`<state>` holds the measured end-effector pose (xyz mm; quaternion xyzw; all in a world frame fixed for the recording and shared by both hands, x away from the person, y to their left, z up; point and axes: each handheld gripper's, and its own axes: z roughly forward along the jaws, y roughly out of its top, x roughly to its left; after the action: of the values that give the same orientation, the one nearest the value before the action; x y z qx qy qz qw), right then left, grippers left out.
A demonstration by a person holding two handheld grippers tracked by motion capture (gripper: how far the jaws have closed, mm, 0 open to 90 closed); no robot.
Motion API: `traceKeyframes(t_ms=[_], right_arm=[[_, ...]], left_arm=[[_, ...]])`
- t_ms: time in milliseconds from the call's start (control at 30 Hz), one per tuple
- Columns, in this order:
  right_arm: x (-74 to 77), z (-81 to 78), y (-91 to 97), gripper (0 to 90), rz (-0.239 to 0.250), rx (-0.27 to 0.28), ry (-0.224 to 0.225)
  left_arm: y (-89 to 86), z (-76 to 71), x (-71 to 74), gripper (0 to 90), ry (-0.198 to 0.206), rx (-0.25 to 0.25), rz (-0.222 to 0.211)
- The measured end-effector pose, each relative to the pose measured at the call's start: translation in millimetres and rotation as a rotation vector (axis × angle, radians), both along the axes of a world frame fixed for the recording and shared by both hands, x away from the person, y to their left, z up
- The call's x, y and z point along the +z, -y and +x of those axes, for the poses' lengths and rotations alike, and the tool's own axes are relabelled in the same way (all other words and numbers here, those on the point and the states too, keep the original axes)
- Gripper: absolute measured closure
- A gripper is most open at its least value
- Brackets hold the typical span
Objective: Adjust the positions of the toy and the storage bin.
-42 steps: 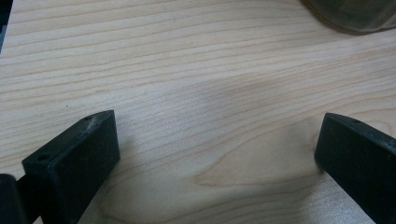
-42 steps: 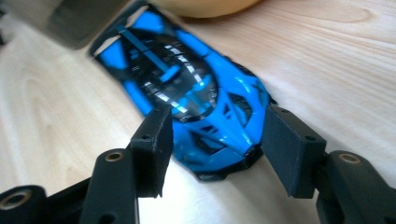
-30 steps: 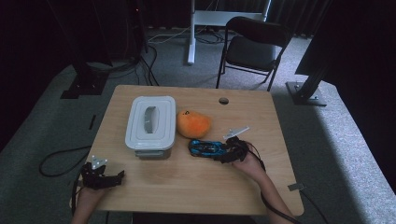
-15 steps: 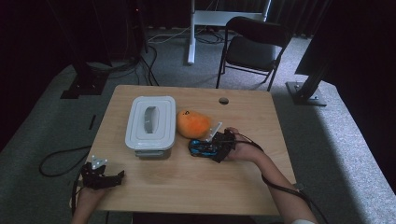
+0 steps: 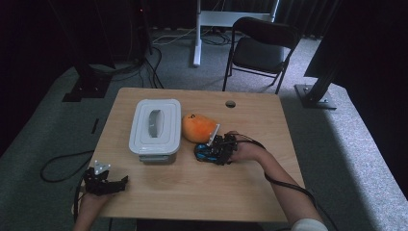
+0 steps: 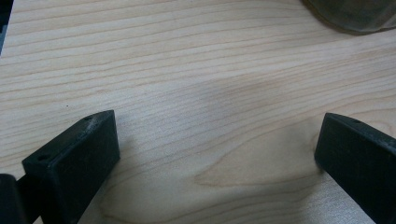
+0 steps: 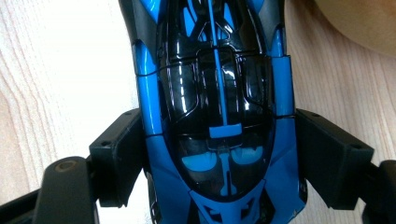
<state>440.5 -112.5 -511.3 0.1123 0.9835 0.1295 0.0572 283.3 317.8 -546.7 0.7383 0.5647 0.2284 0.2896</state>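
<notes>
The wooden worktop (image 5: pixel 250 192) carries everything here. Largest on it is a white lidded container (image 5: pixel 155 126), standing left of centre. Just beside it to the right lies an orange soft toy (image 5: pixel 198 128). In front of that toy, near it, sits a blue and black toy car (image 5: pixel 206 153), flat on the wood.

The right claw (image 5: pixel 217 150) reaches in from the right and straddles the car. In the right gripper view the car (image 7: pixel 217 112) lies lengthwise between the two black jaws, which sit tight against its sides; they have just been closing in on it. The right hand (image 5: pixel 245 150) is behind the claw.

The left claw (image 5: pixel 108 182) rests at the near left edge of the worktop, well apart from the rest, jaws spread wide over bare wood.
</notes>
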Motion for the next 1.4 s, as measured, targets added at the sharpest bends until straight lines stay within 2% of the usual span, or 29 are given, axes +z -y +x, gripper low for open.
traceKeyframes(t_ms=[100, 167, 267, 333, 433, 567, 667, 733, 800, 900, 1033, 1067, 1133, 1200, 1300, 1400], right_arm=[[0.7, -3.8, 2.3, 23.3, 0.014, -0.021, 0.010], [1.1, -4.0, 5.3, 23.8, 0.034, -0.058, -0.022], [0.8, -9.6, 8.6, 23.9, 0.056, -0.080, -0.005], [1.4, -13.2, 12.0, 23.9, 0.061, -0.103, -0.017], [3.2, -20.9, 22.1, 24.0, 0.078, -0.142, -0.009], [4.7, -28.6, 45.5, 24.0, 0.158, -0.274, -0.009], [7.4, -35.9, 65.7, 24.0, 0.188, -0.379, 0.024], [10.2, -40.0, 80.8, 24.0, 0.212, -0.437, 0.028], [13.3, -44.0, 97.8, 24.0, 0.237, -0.519, 0.020], [17.1, -48.6, 117.3, 23.9, 0.253, -0.624, 0.036], [20.0, -53.0, 141.5, 24.0, 0.280, -0.754, 0.032], [19.5, -53.8, 147.6, 24.0, 0.276, -0.803, 0.041], [18.6, -55.5, 154.2, 24.0, 0.262, -0.852, 0.069], [17.6, -57.0, 162.9, 24.0, 0.261, -0.904, 0.074], [17.2, -59.6, 171.3, 24.0, 0.261, -0.951, 0.080], [15.4, -63.2, 177.0, 24.0, 0.225, -0.996, 0.111]], left_arm=[[0.0, 0.0, 0.0, 0.3, 0.000, 0.000, 0.000], [0.1, 0.0, 0.0, 0.3, 0.000, 0.001, 0.000], [0.1, -0.2, 0.0, 0.3, 0.000, 0.003, -0.001], [0.0, -0.3, 0.1, 0.3, -0.001, 0.003, 0.000], [0.1, -0.3, 0.1, 0.3, -0.001, 0.004, 0.000], [0.1, -0.3, 0.1, 0.3, -0.001, 0.004, 0.000], [0.1, -0.3, 0.1, 0.3, -0.001, 0.004, 0.000], [0.1, -0.3, 0.1, 0.3, -0.001, 0.004, 0.000], [0.1, -0.3, 0.1, 0.3, -0.001, 0.004, 0.000], [0.1, -0.3, 0.1, 0.3, -0.001, 0.004, 0.000], [0.1, -0.3, 0.1, 0.3, -0.001, 0.004, 0.000], [0.2, -0.3, 0.1, 0.3, -0.001, 0.004, 0.000], [0.1, -0.3, 0.1, 0.3, -0.001, 0.003, 0.000], [0.2, -0.3, 0.1, 0.3, -0.001, 0.004, -0.001], [0.2, -0.3, 0.1, 0.3, -0.001, 0.005, 0.000], [0.3, -0.3, 0.1, 0.3, -0.001, 0.005, 0.000]])
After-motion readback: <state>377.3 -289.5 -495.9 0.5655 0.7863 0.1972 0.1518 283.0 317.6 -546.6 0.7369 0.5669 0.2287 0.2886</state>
